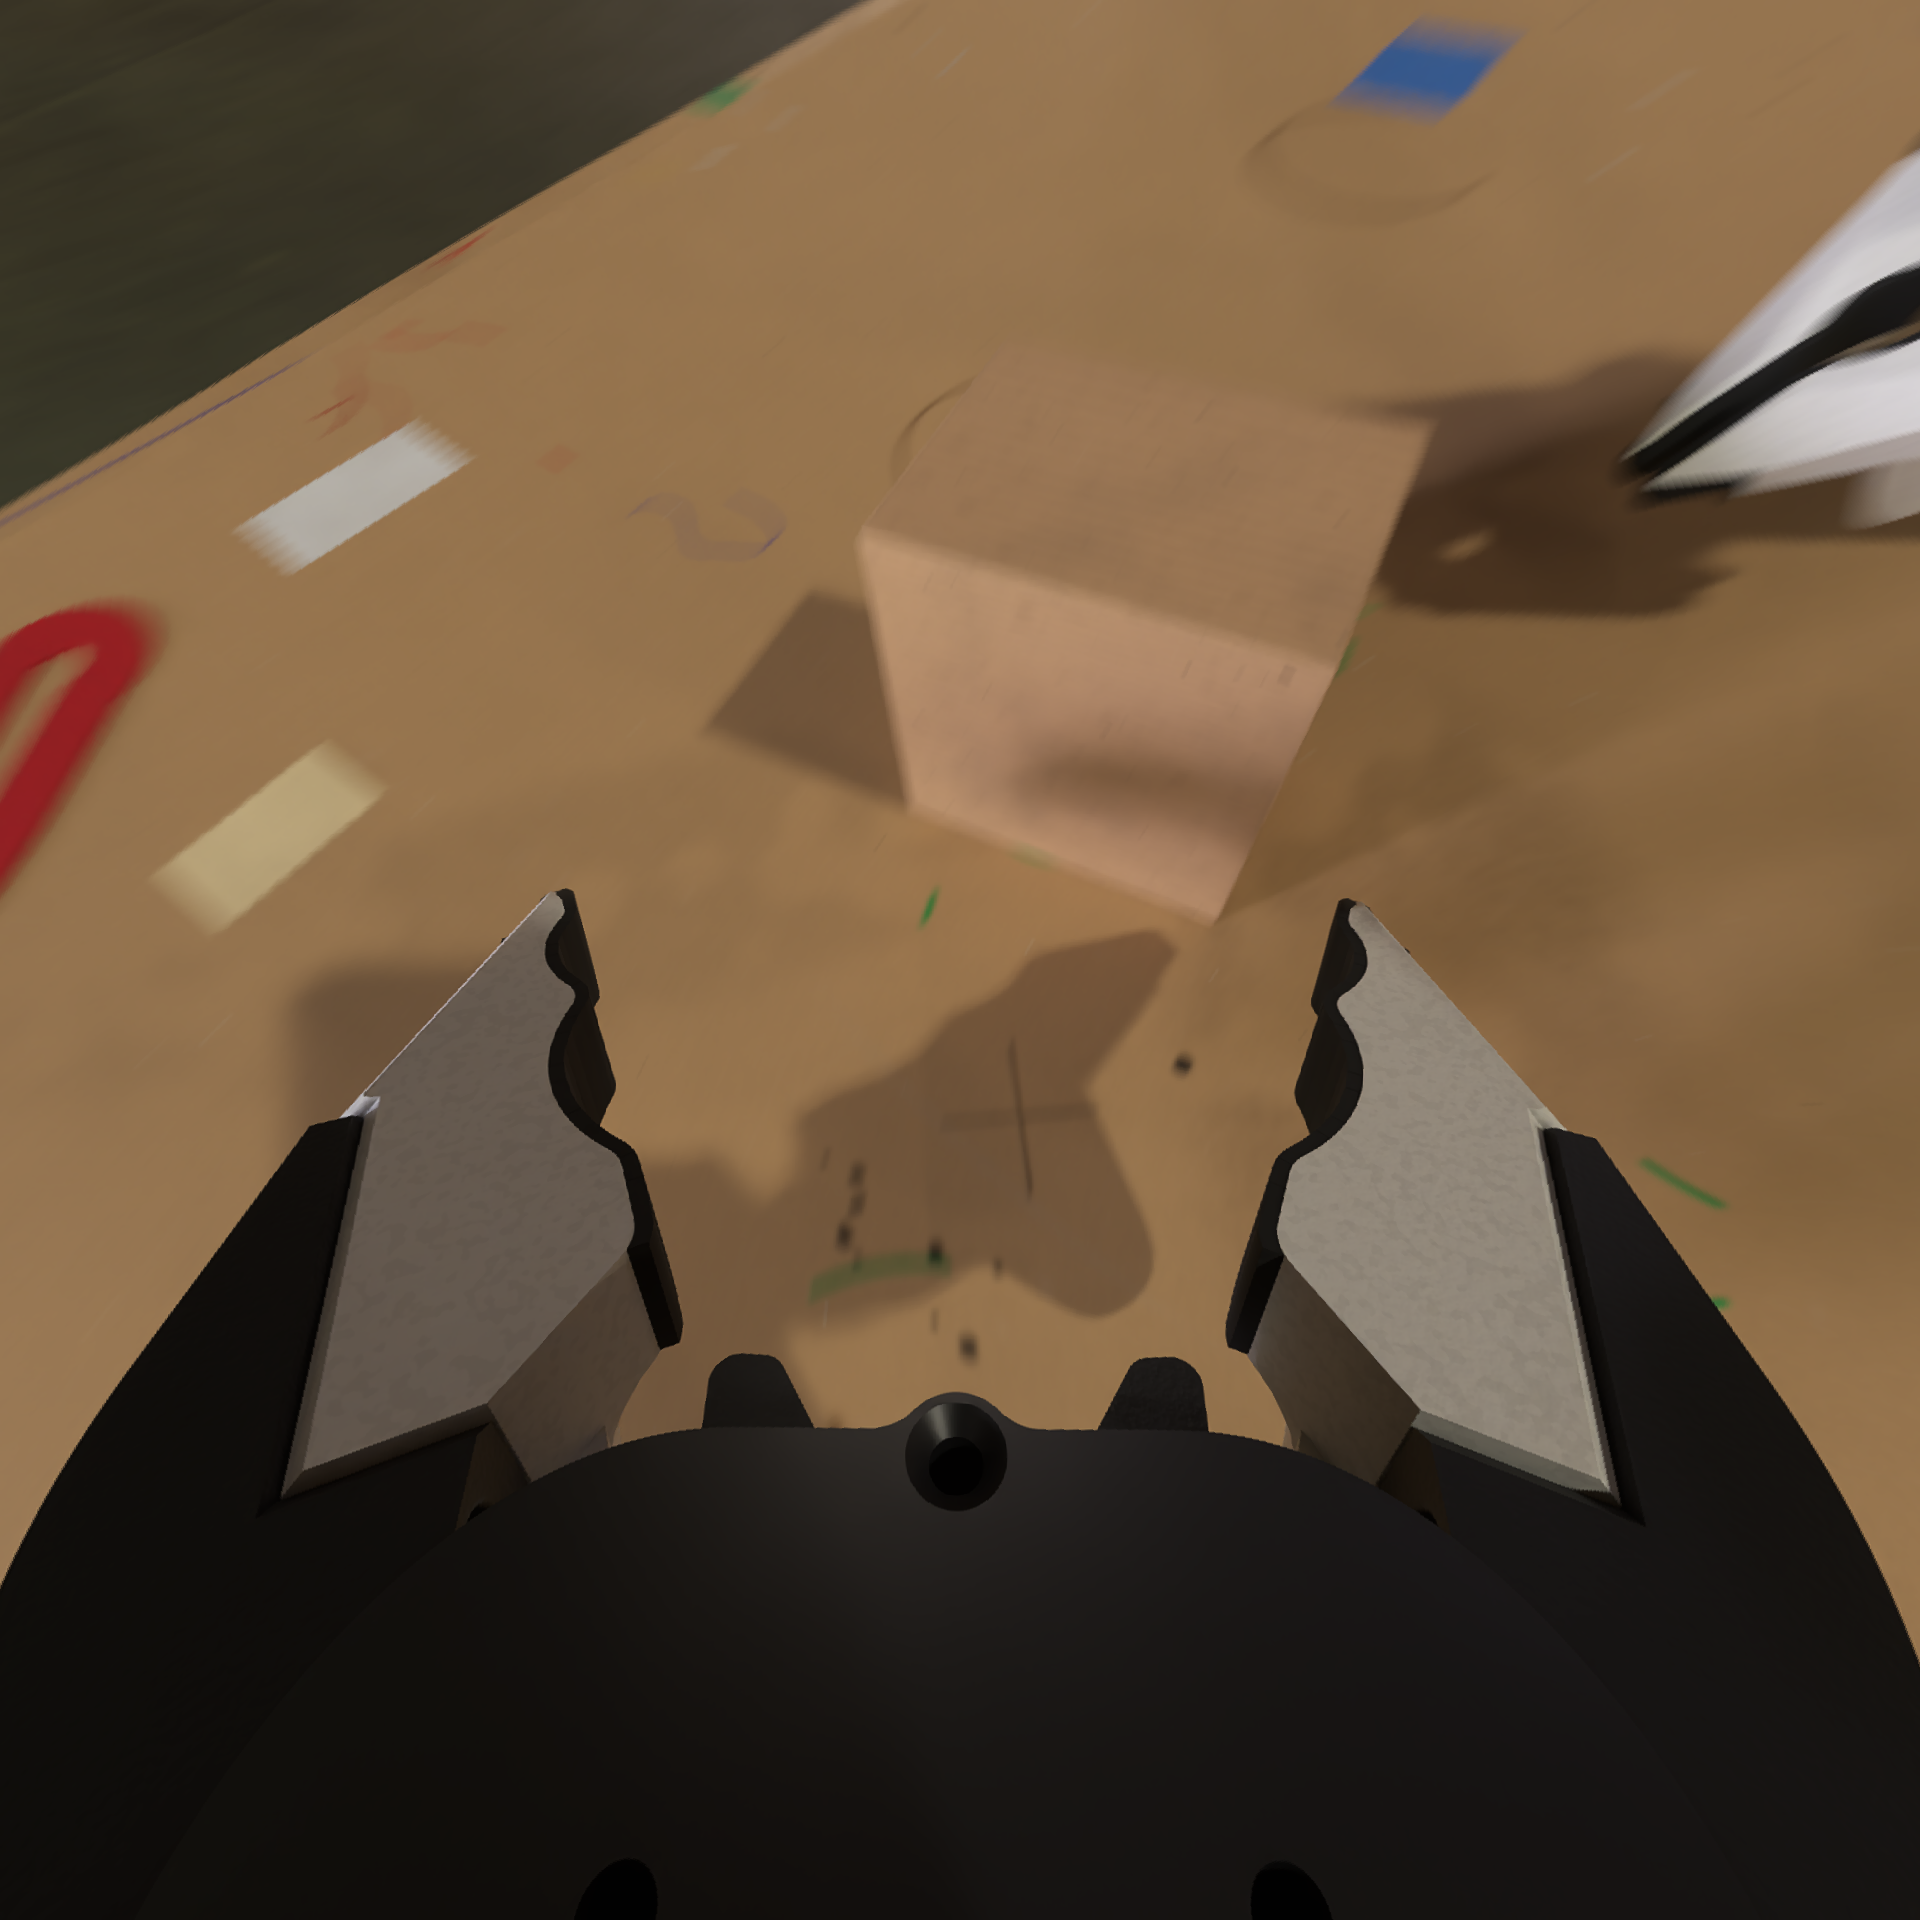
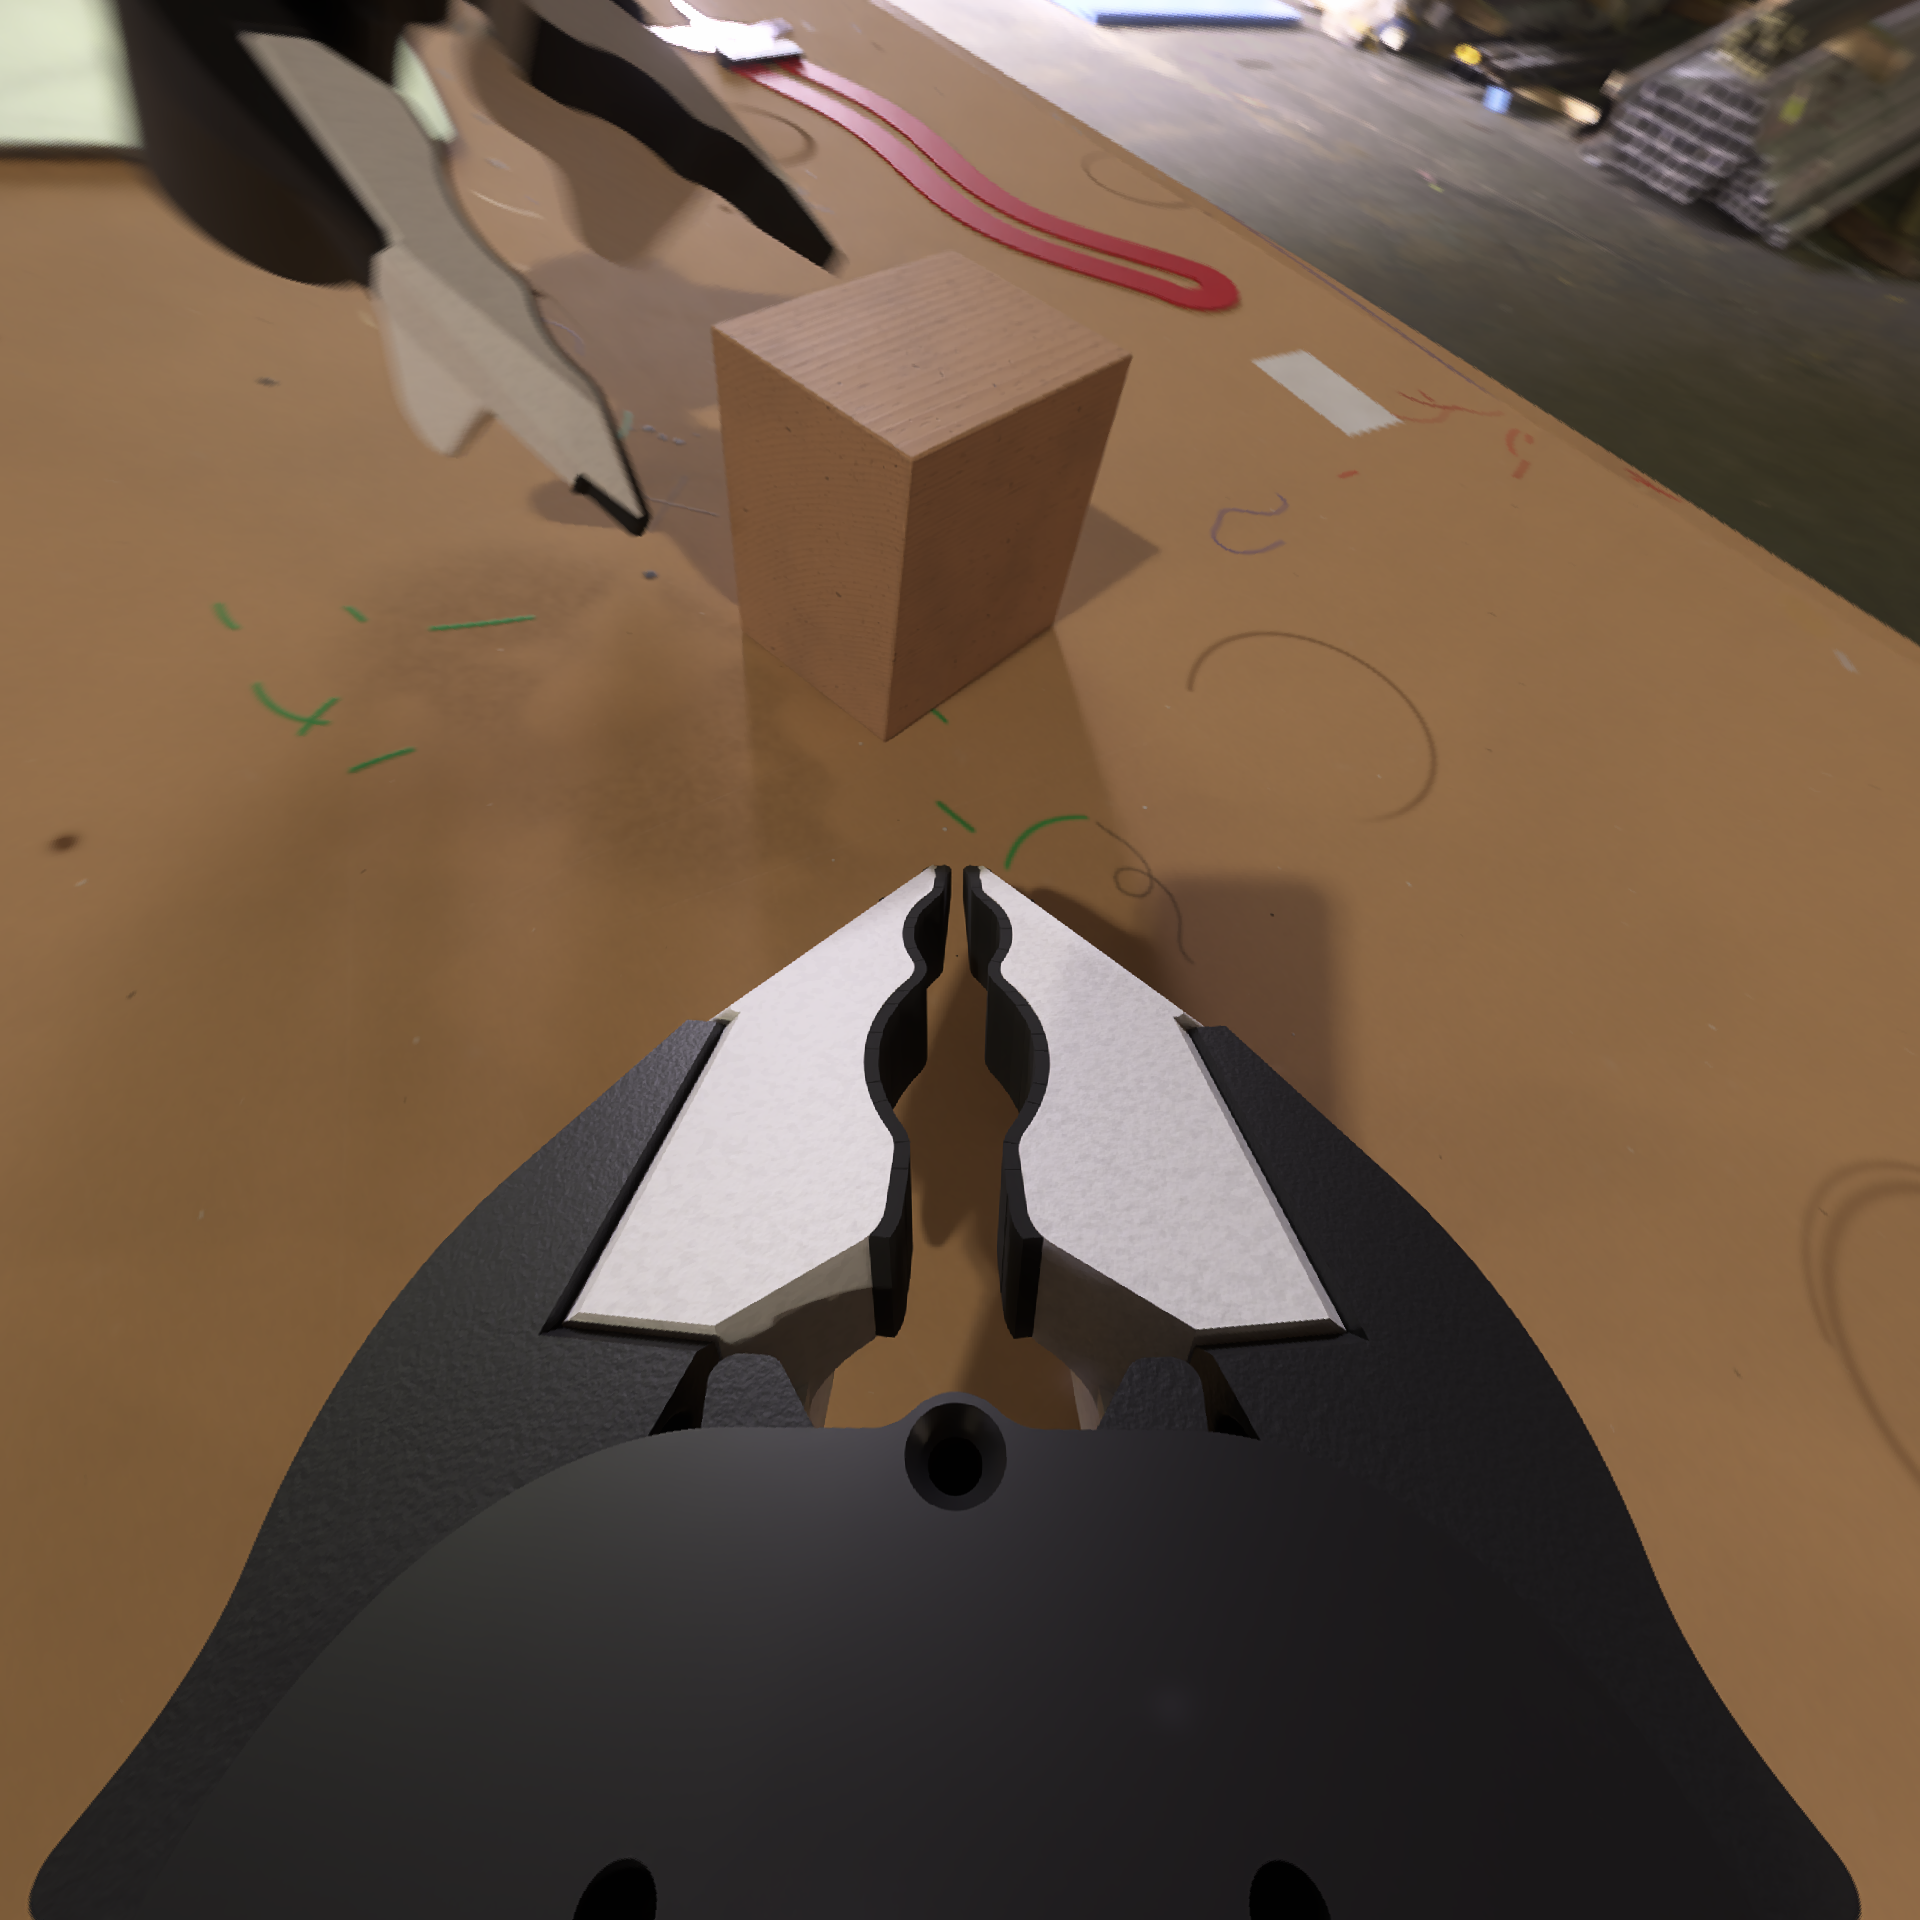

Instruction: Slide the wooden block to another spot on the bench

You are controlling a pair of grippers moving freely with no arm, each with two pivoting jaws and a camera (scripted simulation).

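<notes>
The wooden block [image 1: 1122, 613] stands upright on the brown bench [image 1: 623, 987], ahead of my left gripper [image 1: 956, 904], which is open and empty with a gap between it and the block. In the right wrist view the block [image 2: 914, 488] stands a short way ahead of my right gripper [image 2: 956, 873], which is shut and empty, low over the bench [image 2: 416, 935]. The left gripper [image 2: 613, 416] shows there beyond the block's left side, open. The right gripper's tip [image 1: 1766, 416] shows at the right edge of the left wrist view, apart from the block.
A red loop [image 2: 997, 208] lies on the bench beyond the block, also at the left edge of the left wrist view [image 1: 62, 707]. White tape [image 2: 1325, 392], tan tape [image 1: 270, 831] and a blue patch [image 1: 1423, 68] mark the surface. The bench edge [image 2: 1558, 416] drops to dark floor.
</notes>
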